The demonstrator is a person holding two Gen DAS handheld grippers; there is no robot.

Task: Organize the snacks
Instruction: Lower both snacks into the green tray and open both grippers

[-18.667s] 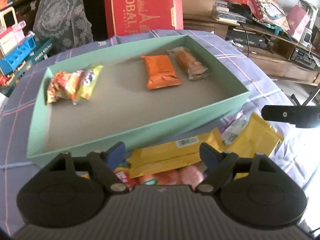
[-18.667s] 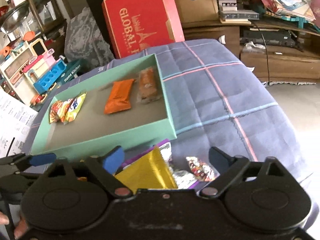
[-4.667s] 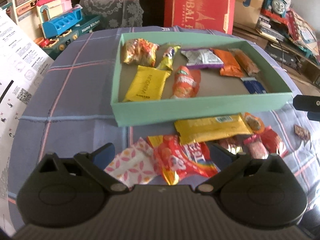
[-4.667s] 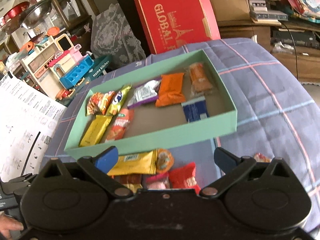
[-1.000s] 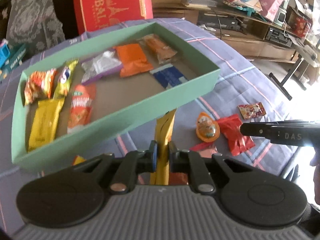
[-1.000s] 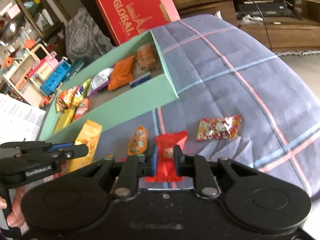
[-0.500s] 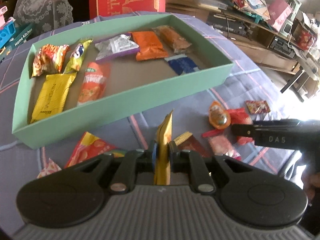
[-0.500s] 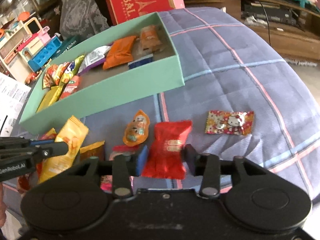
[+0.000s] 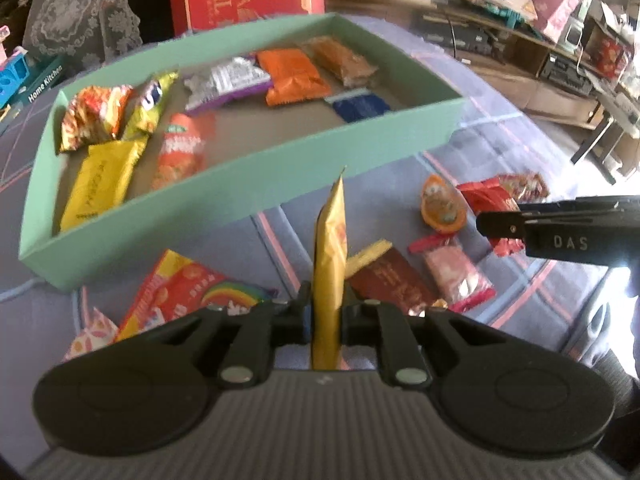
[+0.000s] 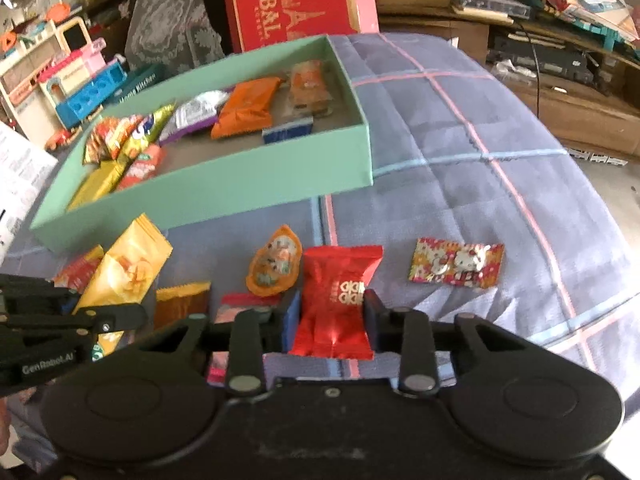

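Plaid blue bedspread (image 10: 460, 168), loose snacks, cluttered shelves (image 10: 560, 12)

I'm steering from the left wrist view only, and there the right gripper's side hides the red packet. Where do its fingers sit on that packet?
Observer: In the right wrist view, the right gripper has one of its fingers at each long edge of the red packet, with the jaws partly apart. I cannot confirm a firm grip.
Operator: And my yellow packet? I see it edge-on.
Observer: The left gripper pinches the yellow packet near one end. Its face shows a picture of orange-yellow pieces.
Operator: Anything right of the red one?
Observer: A Hello Kitty packet lies flat on the cloth, apart from it.
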